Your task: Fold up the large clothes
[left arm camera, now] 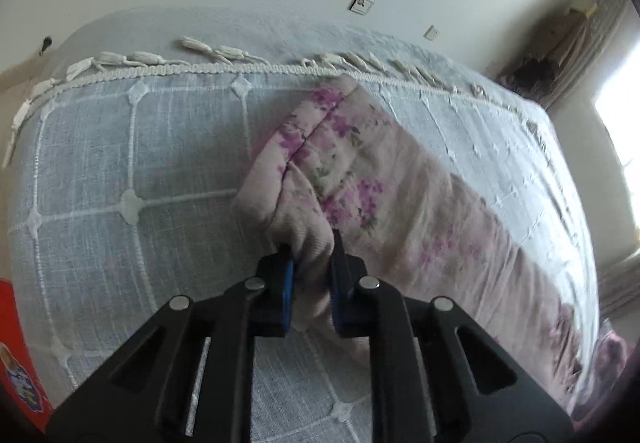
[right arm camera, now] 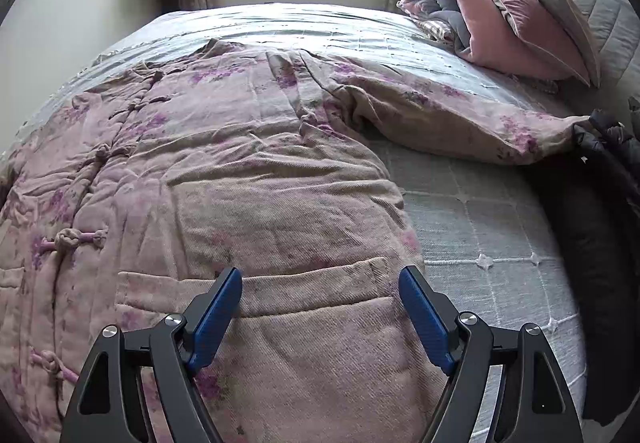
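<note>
A padded pink jacket with purple flowers lies spread on the bed, knot buttons down its front at the left, one sleeve stretched out to the right. In the left wrist view the other sleeve runs across the bedspread, and my left gripper is shut on the bunched cuff end of it, blue pads pressed on the cloth. My right gripper stands open just above the jacket's lower hem, over a patch pocket, with nothing gripped between its fingers.
The bed carries a pale blue checked bedspread with a white tassel fringe. A rolled pink and grey quilt and a pillow sit at the head. A dark garment lies at the right edge. A red bag is at the left.
</note>
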Motion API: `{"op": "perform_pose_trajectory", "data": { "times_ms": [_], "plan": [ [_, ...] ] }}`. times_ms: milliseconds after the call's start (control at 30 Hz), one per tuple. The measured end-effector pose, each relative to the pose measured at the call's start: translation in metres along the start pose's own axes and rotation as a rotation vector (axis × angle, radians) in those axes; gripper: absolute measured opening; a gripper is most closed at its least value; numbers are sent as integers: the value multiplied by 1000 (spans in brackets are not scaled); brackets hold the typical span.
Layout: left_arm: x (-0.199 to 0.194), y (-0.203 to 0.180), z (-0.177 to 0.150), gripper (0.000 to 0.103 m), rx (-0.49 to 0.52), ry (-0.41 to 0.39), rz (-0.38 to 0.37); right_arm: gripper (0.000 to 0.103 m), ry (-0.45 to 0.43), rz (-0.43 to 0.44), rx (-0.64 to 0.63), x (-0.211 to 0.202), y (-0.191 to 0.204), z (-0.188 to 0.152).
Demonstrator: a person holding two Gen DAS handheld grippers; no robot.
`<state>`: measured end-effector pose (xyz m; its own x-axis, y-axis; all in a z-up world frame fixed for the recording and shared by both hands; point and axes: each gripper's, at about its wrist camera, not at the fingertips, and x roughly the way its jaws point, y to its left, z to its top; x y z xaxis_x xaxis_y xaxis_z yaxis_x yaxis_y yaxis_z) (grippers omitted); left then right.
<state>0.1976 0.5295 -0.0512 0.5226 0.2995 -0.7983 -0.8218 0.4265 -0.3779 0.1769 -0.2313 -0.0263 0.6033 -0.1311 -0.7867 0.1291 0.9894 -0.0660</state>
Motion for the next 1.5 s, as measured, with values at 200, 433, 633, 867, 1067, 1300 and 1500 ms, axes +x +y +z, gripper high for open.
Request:
{"op": "perform_pose_trajectory", "data": {
  "times_ms": [200, 433, 633, 867, 1067, 1300, 1500],
  "plan": [
    [-29, 13, 29, 14, 26, -109, -77, 82, 7, 11, 13, 0, -3, 1],
    [-25, 4, 29, 14, 38, -90, -114, 82, 19, 25, 9, 4, -3, -1],
    [-83, -43, 33, 14, 107, -190, -219, 82, 45, 85, 85, 6, -16, 0],
    [-180, -139, 1, 14, 221, -303, -426, 82, 40, 120, 121, -2, -21, 2],
    [-253, -258, -83, 14, 485, -357, -596, 82, 36, 166, 181, -10, -31, 5],
    [-296, -375, -238, 14, 848, -396, -724, 82, 27, 211, 231, -18, -42, 9],
    [-259, -430, -369, 14, 1004, -167, -799, 82, 21, 281, 342, -26, -65, 11]
  ]
}}
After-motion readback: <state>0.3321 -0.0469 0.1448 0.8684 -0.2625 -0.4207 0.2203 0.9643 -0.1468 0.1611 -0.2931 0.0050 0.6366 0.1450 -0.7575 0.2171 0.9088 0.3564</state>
